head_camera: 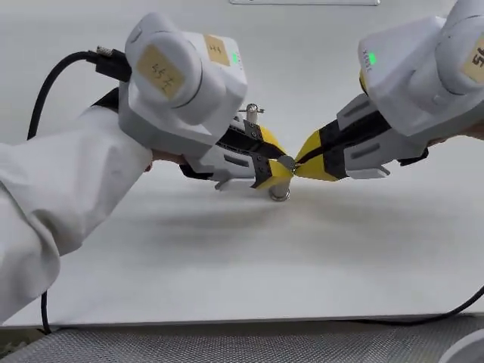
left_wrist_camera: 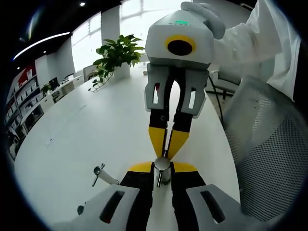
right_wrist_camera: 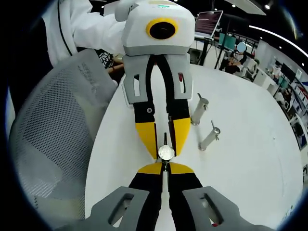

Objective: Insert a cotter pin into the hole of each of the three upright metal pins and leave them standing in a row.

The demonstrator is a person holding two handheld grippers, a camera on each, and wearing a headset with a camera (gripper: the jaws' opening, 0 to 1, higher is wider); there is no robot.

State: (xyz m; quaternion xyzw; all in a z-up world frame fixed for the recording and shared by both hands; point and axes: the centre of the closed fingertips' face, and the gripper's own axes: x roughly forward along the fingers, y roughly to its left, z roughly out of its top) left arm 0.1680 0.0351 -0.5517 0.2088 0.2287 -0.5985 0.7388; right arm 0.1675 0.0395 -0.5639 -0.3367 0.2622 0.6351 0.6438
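My left gripper (head_camera: 278,171) is shut on an upright metal pin (head_camera: 280,190) standing on the white table (head_camera: 227,257). In the left gripper view its yellow-tipped jaws (left_wrist_camera: 162,166) clamp the pin (left_wrist_camera: 162,171) just below its round head. My right gripper (head_camera: 297,166) meets it tip to tip from the other side, shut on a thin cotter pin (right_wrist_camera: 165,164) held at the pin's head (right_wrist_camera: 166,152). Two more metal pins (right_wrist_camera: 199,109) (right_wrist_camera: 210,137) stand apart beyond, each with a cotter pin through its top. One of them (head_camera: 252,114) rises behind the left gripper.
A mesh chair back (left_wrist_camera: 269,159) stands beside the table edge. A potted plant (left_wrist_camera: 118,53) sits at the far end of the long table. A black cable (head_camera: 45,98) trails from the left gripper over a white sleeve (head_camera: 53,197).
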